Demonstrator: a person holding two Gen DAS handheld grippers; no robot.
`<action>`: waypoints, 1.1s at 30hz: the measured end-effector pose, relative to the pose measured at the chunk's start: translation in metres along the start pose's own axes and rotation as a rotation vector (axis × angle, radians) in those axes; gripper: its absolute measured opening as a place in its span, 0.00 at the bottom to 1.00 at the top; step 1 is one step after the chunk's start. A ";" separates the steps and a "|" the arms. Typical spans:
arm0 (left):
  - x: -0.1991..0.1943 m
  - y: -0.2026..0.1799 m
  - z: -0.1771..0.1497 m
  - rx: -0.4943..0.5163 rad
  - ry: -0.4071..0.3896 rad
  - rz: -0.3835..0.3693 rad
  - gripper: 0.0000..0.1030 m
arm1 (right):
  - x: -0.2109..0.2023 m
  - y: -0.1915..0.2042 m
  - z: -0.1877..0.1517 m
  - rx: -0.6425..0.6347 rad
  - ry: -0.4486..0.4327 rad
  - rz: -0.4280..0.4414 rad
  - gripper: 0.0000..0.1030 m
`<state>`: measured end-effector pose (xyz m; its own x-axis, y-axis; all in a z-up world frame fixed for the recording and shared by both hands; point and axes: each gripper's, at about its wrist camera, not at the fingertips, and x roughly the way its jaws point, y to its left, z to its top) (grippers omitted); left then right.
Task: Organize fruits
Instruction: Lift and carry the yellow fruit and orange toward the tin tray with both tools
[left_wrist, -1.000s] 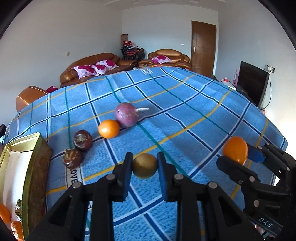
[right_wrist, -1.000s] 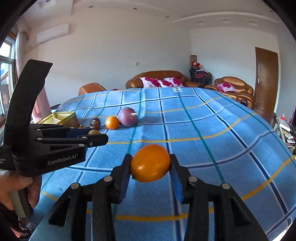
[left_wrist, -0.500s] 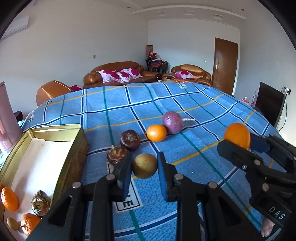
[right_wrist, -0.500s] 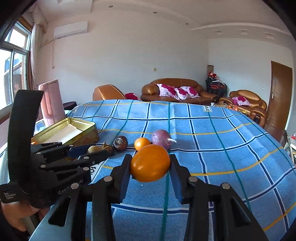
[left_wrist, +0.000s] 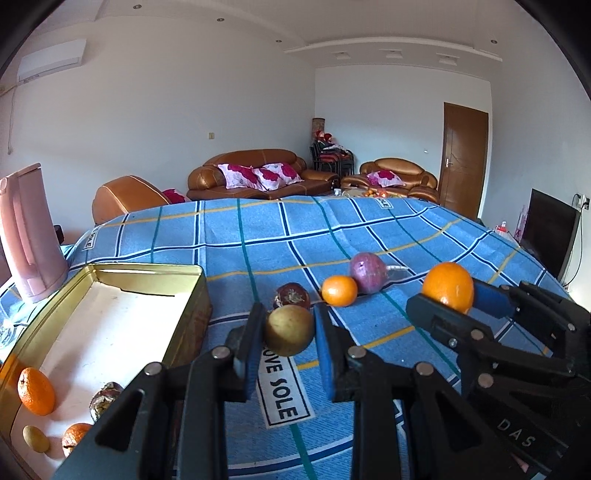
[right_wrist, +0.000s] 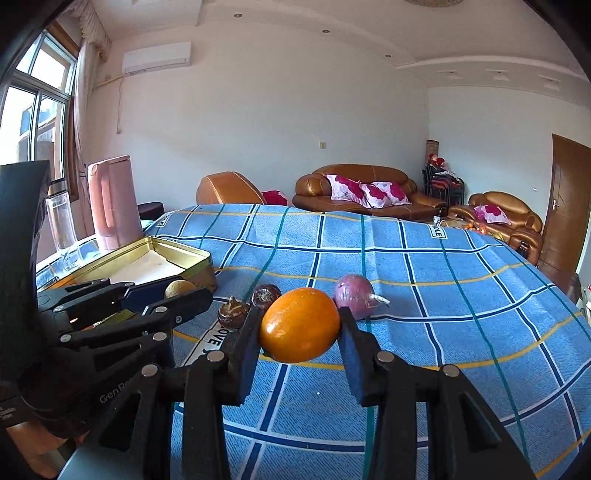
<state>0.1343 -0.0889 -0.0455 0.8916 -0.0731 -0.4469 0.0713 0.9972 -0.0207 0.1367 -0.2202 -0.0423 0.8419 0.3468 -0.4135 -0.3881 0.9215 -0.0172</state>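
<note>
My left gripper (left_wrist: 289, 332) is shut on a round yellow-brown fruit (left_wrist: 289, 329) and holds it above the blue checked cloth, just right of the gold tin (left_wrist: 192, 295). My right gripper (right_wrist: 300, 326) is shut on a large orange (right_wrist: 300, 325), also held in the air; it shows at the right of the left wrist view (left_wrist: 448, 286). The tin holds two small oranges (left_wrist: 36, 390), a dark fruit (left_wrist: 105, 397) and a small yellow fruit (left_wrist: 36, 438). On the cloth lie a small orange (left_wrist: 339, 291), a purple fruit (left_wrist: 368, 272) and a dark brown fruit (left_wrist: 291, 295); a second dark fruit (right_wrist: 232, 316) shows in the right wrist view.
A pink kettle (left_wrist: 27, 232) and a clear bottle (right_wrist: 61, 218) stand beyond the tin at the table's left end. The table (left_wrist: 406, 236) stretches far back under the blue cloth. Brown sofas (left_wrist: 251, 177), a door and a dark TV (left_wrist: 550, 232) are behind.
Both grippers have swung left with their fruits still held. The gold tin and the kettle have come further into view, and the left gripper now sits close beside the tin.
</note>
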 end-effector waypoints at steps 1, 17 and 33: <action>-0.002 0.001 0.000 -0.004 -0.008 0.003 0.27 | -0.001 0.001 0.000 -0.001 -0.004 0.000 0.41; -0.023 0.008 -0.002 -0.022 -0.105 0.047 0.27 | -0.011 0.008 0.000 -0.032 -0.071 -0.007 0.41; -0.033 0.006 -0.004 -0.017 -0.146 0.071 0.27 | -0.019 0.011 -0.001 -0.051 -0.114 -0.013 0.41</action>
<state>0.1037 -0.0800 -0.0346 0.9497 -0.0022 -0.3131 -0.0008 1.0000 -0.0094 0.1164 -0.2172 -0.0355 0.8829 0.3553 -0.3070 -0.3931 0.9169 -0.0694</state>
